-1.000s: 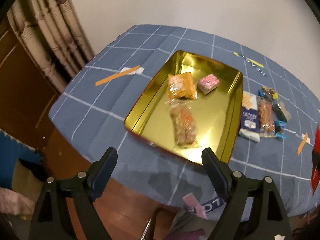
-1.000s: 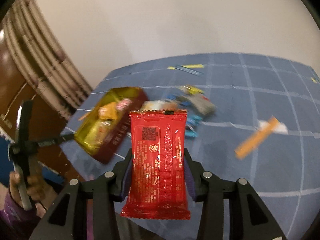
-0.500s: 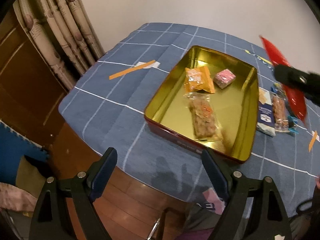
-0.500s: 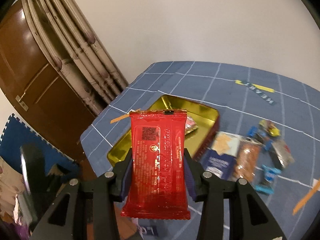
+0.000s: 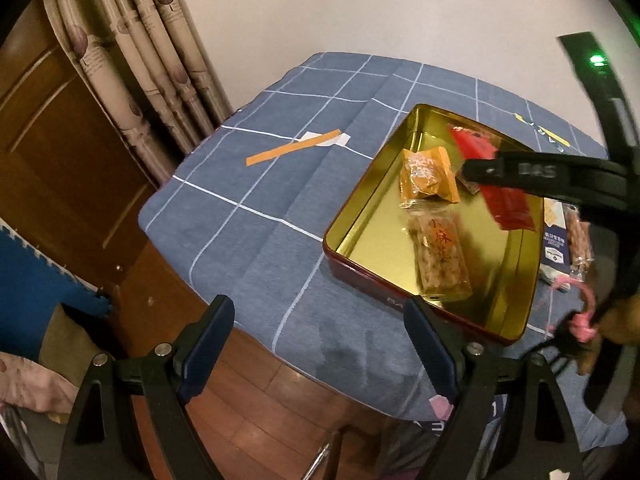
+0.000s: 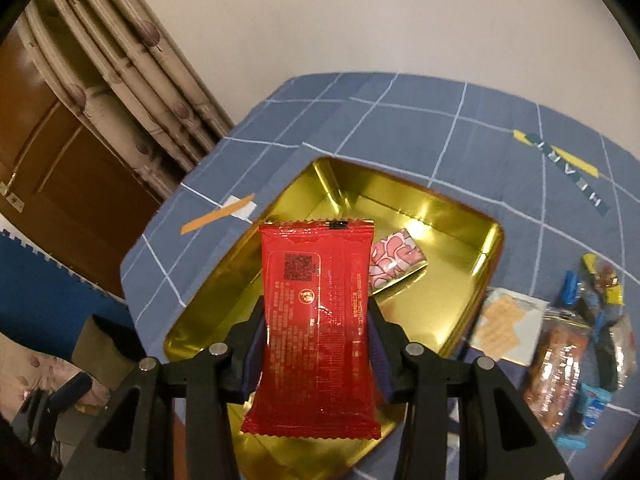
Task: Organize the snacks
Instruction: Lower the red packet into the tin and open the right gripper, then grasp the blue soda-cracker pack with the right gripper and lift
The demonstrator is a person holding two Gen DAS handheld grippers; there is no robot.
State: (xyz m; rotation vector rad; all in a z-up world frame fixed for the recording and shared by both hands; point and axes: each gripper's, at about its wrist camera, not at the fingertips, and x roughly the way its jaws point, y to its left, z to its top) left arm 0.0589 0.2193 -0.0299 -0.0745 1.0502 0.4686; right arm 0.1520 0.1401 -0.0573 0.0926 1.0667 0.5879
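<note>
A gold tin tray (image 5: 372,236) lies on the blue checked tablecloth. It holds an orange packet (image 5: 428,176), a clear packet of brown snack (image 5: 440,256) and a pink packet (image 6: 396,260). My right gripper (image 6: 316,344) is shut on a red snack packet (image 6: 318,328), held upright above the tin's middle. In the left wrist view the red packet (image 5: 508,204) hangs over the tin's right half, behind one right-gripper finger (image 5: 520,170). My left gripper (image 5: 320,336) stands open with nothing between its fingers, off the table's near edge, short of the tin.
Several loose snacks (image 6: 568,344) and a white and blue packet (image 6: 504,328) lie right of the tin. An orange tape strip (image 5: 292,148) sits left of it. A curtain (image 5: 132,60) and a wooden door stand beyond the table's left edge.
The right gripper has carried the red packet leftward, from over the loose snacks to above the tin, and now reaches into the left wrist view. The left gripper has barely shifted.
</note>
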